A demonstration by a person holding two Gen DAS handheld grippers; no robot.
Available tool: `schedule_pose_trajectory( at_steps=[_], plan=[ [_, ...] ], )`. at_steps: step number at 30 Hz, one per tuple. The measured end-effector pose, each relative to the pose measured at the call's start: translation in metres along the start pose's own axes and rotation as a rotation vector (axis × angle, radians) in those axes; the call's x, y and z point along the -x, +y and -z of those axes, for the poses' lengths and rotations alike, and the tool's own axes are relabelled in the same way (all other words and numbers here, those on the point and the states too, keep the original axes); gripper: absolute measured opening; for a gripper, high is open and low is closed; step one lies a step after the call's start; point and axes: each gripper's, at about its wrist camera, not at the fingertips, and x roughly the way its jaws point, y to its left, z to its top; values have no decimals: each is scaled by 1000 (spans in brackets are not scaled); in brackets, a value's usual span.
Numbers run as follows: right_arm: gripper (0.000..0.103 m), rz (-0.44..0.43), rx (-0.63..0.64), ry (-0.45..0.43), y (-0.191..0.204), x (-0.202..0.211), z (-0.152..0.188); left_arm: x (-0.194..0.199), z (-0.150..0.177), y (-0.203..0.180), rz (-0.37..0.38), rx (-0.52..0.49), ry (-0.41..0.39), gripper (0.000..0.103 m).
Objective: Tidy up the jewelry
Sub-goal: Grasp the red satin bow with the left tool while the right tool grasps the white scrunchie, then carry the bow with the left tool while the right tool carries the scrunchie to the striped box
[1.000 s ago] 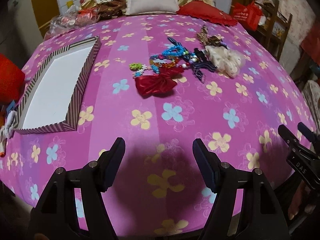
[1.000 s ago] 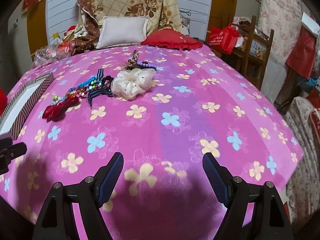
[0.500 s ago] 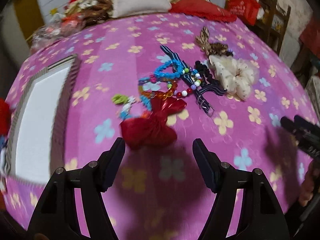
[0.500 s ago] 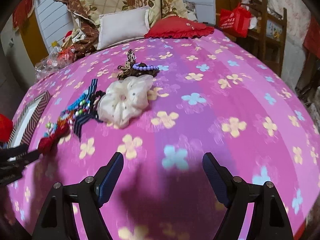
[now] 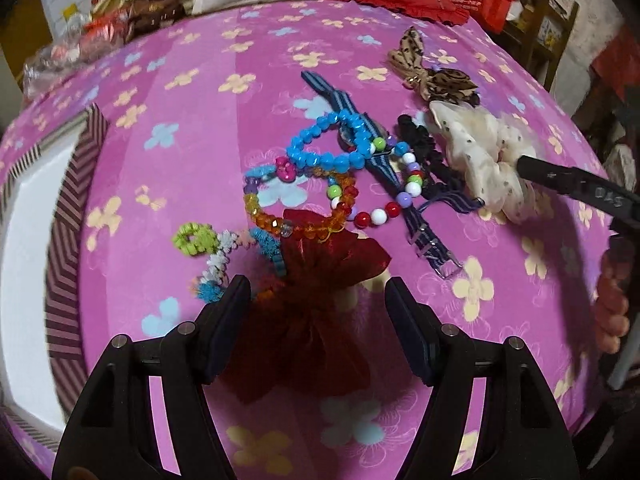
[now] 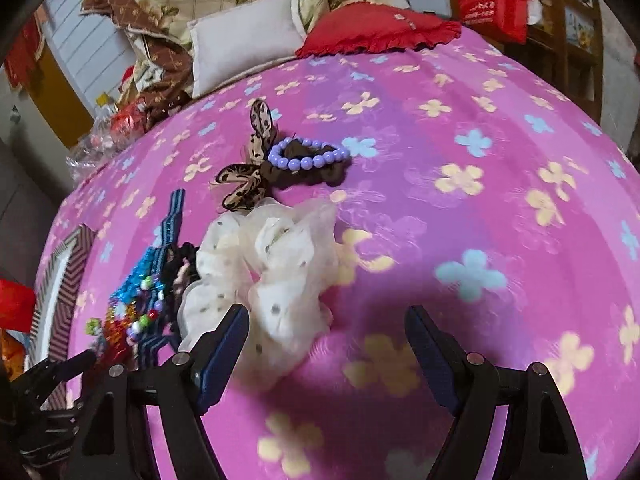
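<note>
We hold our left gripper (image 5: pixel 318 312) with jaws apart over the dark red fabric pouch (image 5: pixel 320 280), which lies between the fingers, ungripped. Beyond it the jewelry sits heaped on the pink flowered bedspread (image 5: pixel 200 92): a blue beaded bracelet (image 5: pixel 328 142), an orange beaded bracelet (image 5: pixel 304 208). Our right gripper (image 6: pixel 328 344) gapes empty beside the cream dotted scrunchie (image 6: pixel 272 264). The striped-rim tray (image 5: pixel 66 216) lies to the left.

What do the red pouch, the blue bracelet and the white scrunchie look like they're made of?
Red pouch: shiny satin-like fabric, judging by its sheen and gathered folds. Blue bracelet: faceted beads, plastic or glass; they glint. White scrunchie: sheer, gauzy fabric with small dark dots, ruffled and slightly see-through.
</note>
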Motion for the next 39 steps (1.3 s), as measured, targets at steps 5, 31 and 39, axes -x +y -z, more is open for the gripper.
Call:
schedule_pose_trajectory(
  at_steps=[5, 31, 39],
  plan=[
    [43, 37, 3, -1, 9, -12, -4, 2, 3, -3, -2, 0, 4, 19],
    [12, -106, 158, -121, 103, 136, 40, 155, 78, 88, 252, 325, -220, 16],
    [12, -114, 288, -89, 172, 140, 54, 166, 67, 156, 258, 415, -299, 16]
  ],
)
